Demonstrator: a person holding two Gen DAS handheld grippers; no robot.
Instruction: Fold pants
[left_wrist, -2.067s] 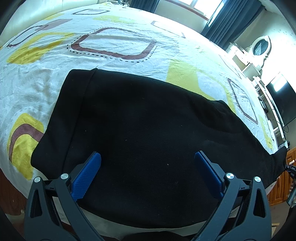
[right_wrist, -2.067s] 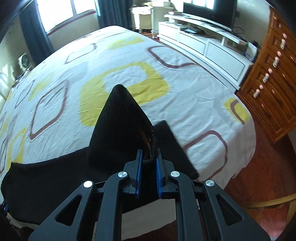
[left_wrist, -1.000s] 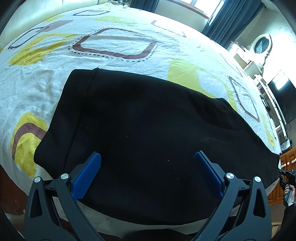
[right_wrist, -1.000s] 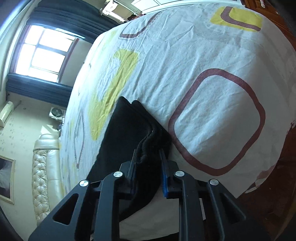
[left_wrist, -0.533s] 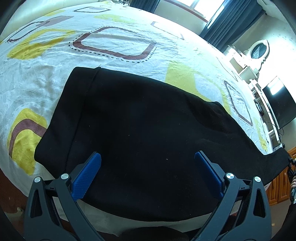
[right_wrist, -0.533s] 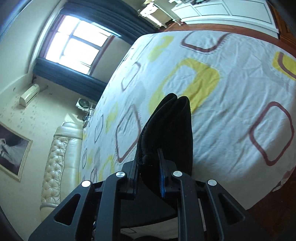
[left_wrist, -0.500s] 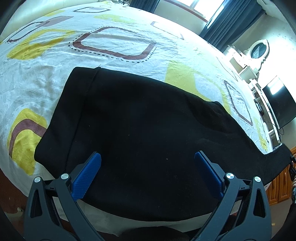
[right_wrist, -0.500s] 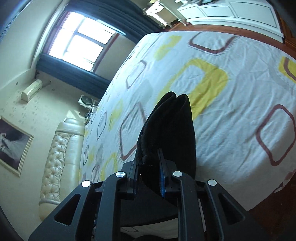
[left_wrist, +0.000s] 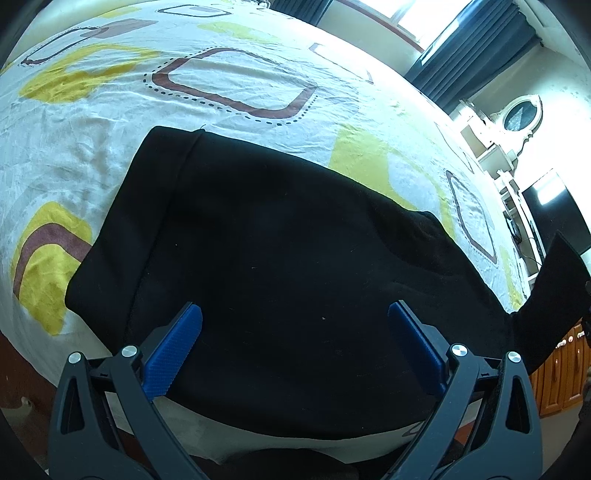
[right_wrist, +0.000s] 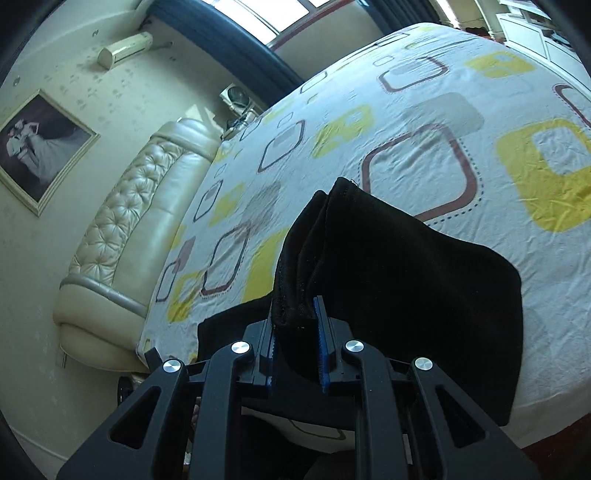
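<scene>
Black pants lie flat across the near part of the bed, waistband at the left. My left gripper is open and empty, hovering over the pants' near edge. My right gripper is shut on the bunched leg ends of the pants and holds them up off the bed. The raised leg end also shows in the left wrist view at the far right, lifted above the mattress.
The bed has a white sheet with yellow and brown squares. A padded headboard stands at the left in the right wrist view. A white dresser and TV and wooden drawers stand beyond the bed's right end.
My right gripper has lifted the leg ends and swung toward the headboard side, carrying them over the pants. The left gripper has stayed open in place.
</scene>
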